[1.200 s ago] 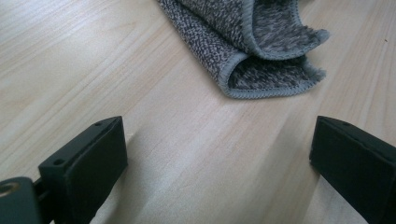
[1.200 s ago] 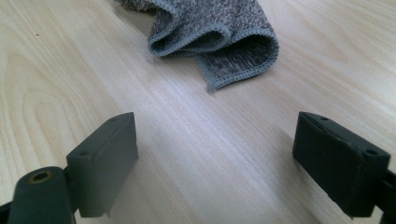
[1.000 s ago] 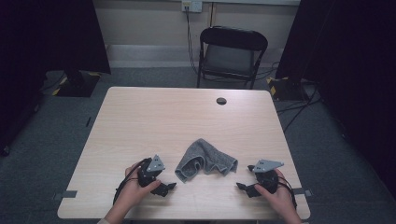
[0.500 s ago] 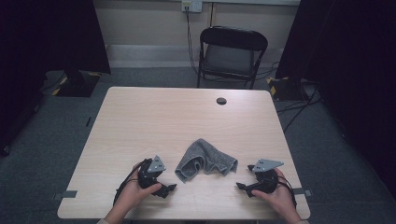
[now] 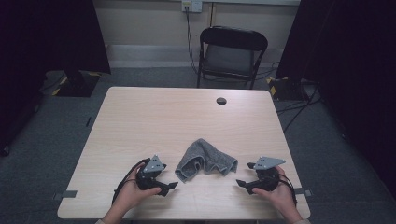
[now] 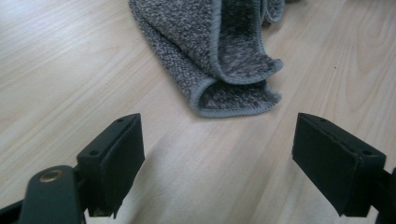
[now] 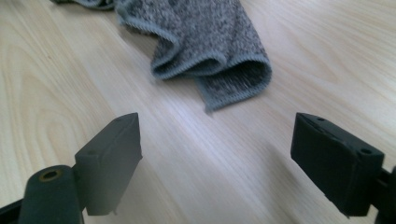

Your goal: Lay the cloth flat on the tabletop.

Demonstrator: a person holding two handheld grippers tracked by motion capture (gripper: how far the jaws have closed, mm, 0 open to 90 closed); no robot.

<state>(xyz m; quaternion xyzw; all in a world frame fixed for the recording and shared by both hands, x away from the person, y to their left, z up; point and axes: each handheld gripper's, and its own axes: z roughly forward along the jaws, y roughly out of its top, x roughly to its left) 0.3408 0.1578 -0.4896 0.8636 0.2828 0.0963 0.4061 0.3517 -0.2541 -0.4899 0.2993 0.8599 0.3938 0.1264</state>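
A crumpled grey cloth lies on the light wooden table near its front edge, between my two grippers. My left gripper rests on the table to the cloth's left and points toward it. In the left gripper view the cloth's folded corner lies just ahead of that gripper. Its jaws have just been closing a little, stand wide apart and hold nothing. My right gripper rests to the cloth's right, open and pointing at it. In the right gripper view the cloth lies short of the open gripper.
A small black round cap sits in the tabletop near the far edge. A black folding chair stands behind the table. Grey tape strips mark the front corners. Dark curtains hang on both sides.
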